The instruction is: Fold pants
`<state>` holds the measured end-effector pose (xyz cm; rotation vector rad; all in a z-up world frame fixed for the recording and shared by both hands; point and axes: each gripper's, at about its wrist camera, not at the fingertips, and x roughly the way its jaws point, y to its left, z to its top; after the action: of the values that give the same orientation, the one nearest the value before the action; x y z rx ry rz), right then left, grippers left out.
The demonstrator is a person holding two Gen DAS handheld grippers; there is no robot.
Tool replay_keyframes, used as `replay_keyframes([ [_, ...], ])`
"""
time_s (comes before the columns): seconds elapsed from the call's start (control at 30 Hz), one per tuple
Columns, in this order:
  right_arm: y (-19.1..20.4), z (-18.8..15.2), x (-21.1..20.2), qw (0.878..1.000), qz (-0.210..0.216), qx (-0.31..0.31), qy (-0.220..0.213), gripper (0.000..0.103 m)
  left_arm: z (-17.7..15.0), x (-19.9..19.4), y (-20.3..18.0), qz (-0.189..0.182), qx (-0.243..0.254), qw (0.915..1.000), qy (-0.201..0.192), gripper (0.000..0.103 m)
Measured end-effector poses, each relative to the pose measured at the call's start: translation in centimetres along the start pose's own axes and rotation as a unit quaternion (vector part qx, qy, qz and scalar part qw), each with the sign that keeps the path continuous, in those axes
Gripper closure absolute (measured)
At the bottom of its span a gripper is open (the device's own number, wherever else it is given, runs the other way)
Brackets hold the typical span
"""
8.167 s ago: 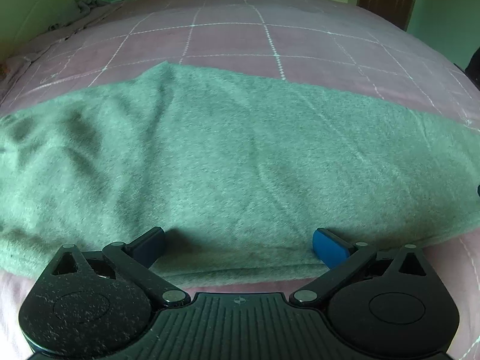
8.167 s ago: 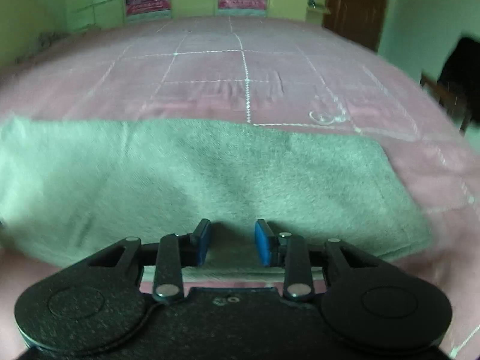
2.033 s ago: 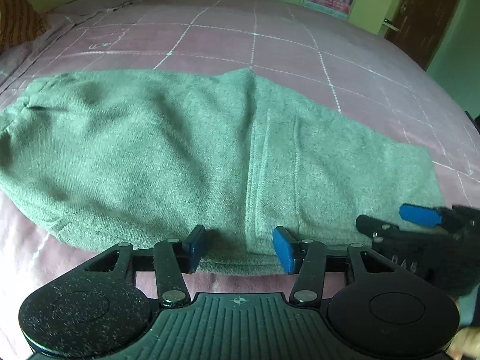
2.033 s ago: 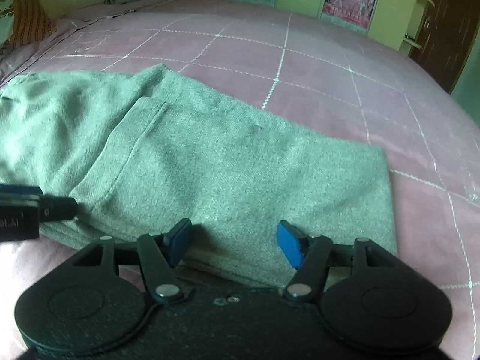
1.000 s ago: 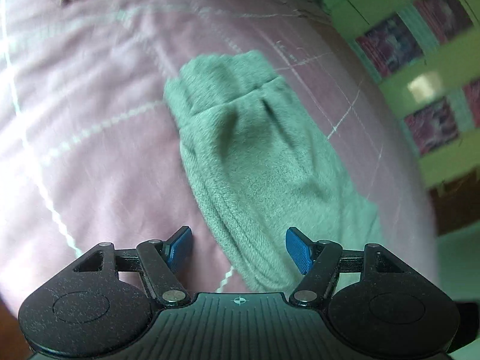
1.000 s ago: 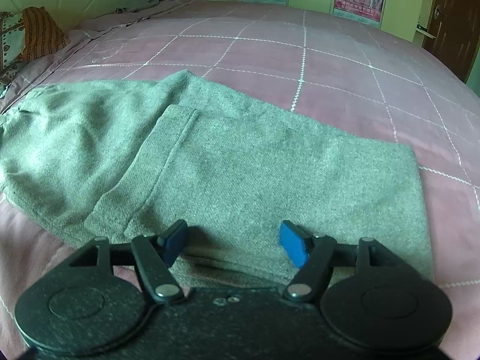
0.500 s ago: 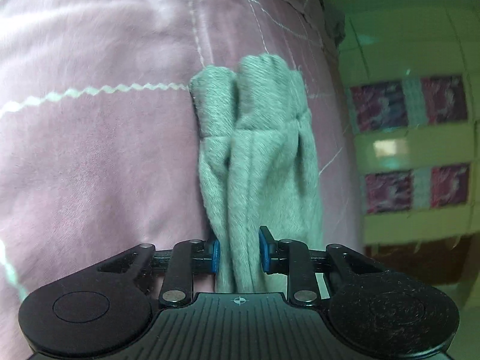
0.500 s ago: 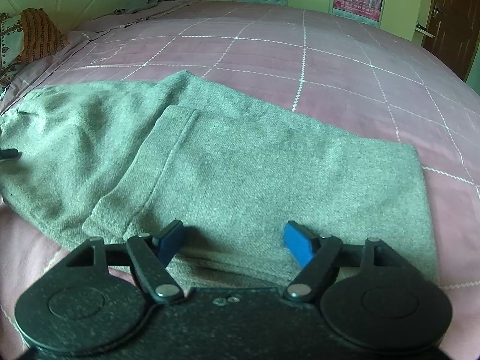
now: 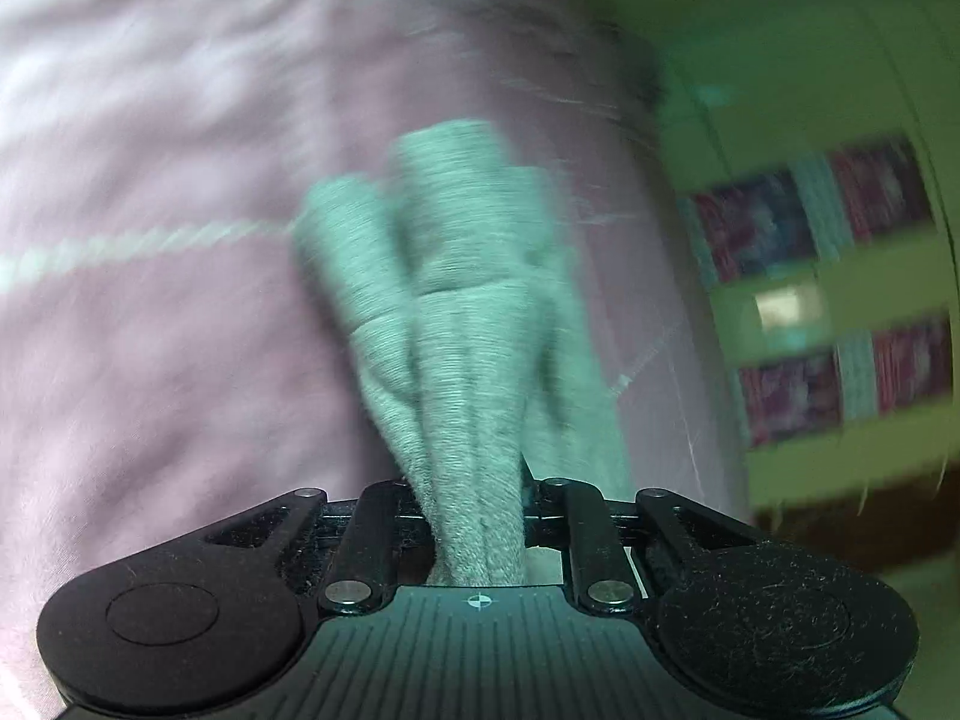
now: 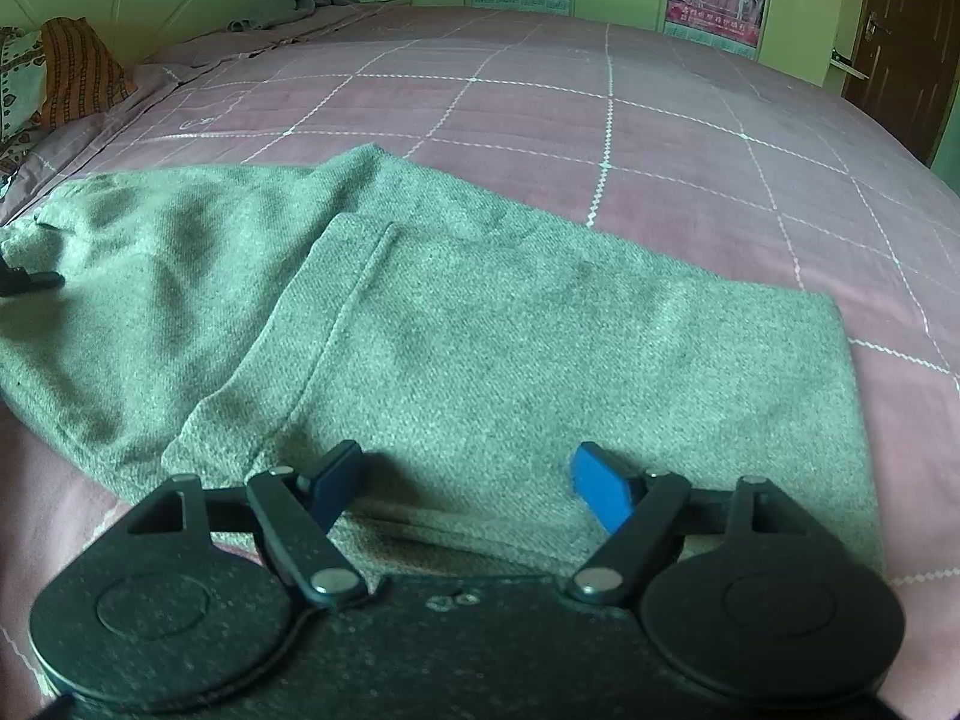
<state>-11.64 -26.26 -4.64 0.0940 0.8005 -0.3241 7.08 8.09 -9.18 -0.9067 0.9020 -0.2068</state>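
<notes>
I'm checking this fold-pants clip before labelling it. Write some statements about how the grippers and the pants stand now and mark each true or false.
1. The left gripper is shut on the pants. True.
2. The right gripper grips a bunch of cloth. False: it stands open, nothing pinched between its pads.
3. The pants lie on a pink checked bedspread. True.
4. The pants lie spread out full length. False: one end is folded over the rest.

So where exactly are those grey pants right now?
The grey pants lie part-folded on the pink checked bedspread, just ahead of the right gripper; their bunched left end is pinched in the left gripper.
</notes>
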Motion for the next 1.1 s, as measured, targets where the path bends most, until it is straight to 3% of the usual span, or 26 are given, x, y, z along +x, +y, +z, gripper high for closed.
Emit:
replay_keyframes([
  [0.1,-0.1,0.2,-0.1,1.000,0.001,-0.002,0.001,0.025,-0.6,-0.8,-5.3,-0.015,0.110,0.9938,-0.008,0.087],
  [0.17,-0.2,0.4,-0.4,1.000,0.003,-0.003,0.002,0.029,-1.8,-1.1,-9.4,-0.025,0.194,0.9806,-0.016,0.087],
  [0.23,-0.5,0.7,-1.0,1.000,0.002,-0.002,-0.004,0.029,-4.1,-1.4,-13.4,-0.046,0.271,0.9614,-0.018,0.087],
  [0.33,-1.9,0.6,-2.0,1.000,-0.005,0.020,-0.014,0.028,-8.1,-0.9,-18.7,-0.081,0.367,0.9264,0.011,0.087],
  [0.4,-3.0,0.4,-2.8,0.999,-0.018,0.029,-0.020,0.028,-12.5,0.4,-21.6,-0.100,0.438,0.8922,0.044,0.087],
  [0.47,-4.7,-0.1,-3.6,0.997,-0.036,0.054,-0.027,0.026,-16.9,2.1,-23.3,-0.108,0.478,0.8664,0.093,0.086],
  [0.53,-6.7,-0.8,-4.1,0.995,-0.041,0.092,-0.020,0.027,-21.0,4.2,-24.3,-0.096,0.516,0.8392,0.142,0.086],
  [0.6,-8.2,-1.6,-4.3,0.993,-0.042,0.108,-0.005,0.027,-24.8,6.4,-24.7,-0.060,0.554,0.8102,0.183,0.083],
  [0.63,-8.7,-1.9,-4.5,0.994,-0.042,0.105,-0.004,0.027,-25.9,6.8,-24.7,-0.044,0.566,0.8028,0.182,0.081],
  [0.7,-9.7,-2.3,-5.4,0.993,-0.034,0.112,-0.009,0.027,-26.7,6.7,-25.5,-0.041,0.571,0.8022,0.170,0.072],
  [0.77,-10.7,-2.6,-6.5,0.991,-0.019,0.129,-0.018,0.026,-26.3,5.6,-26.0,-0.052,0.560,0.8098,0.166,0.068],
  [0.9,-12.5,-3.0,-7.7,0.985,0.017,0.168,-0.030,0.026,-25.0,2.6,-24.6,-0.070,0.549,0.8155,0.169,0.066],
  [1.0,-12.7,-3.3,-8.0,0.982,0.035,0.185,-0.035,0.026,-23.8,0.4,-23.3,-0.077,0.523,0.8346,0.154,0.066],
  [1.07,-12.4,-3.3,-8.2,0.981,0.044,0.185,-0.035,0.026,-23.4,-2.5,-20.8,-0.082,0.518,0.8406,0.137,0.065],
  [1.1,-12.4,-3.5,-8.2,0.981,0.047,0.183,-0.034,0.026,-22.9,-2.9,-20.7,-0.076,0.518,0.8424,0.127,0.060],
])
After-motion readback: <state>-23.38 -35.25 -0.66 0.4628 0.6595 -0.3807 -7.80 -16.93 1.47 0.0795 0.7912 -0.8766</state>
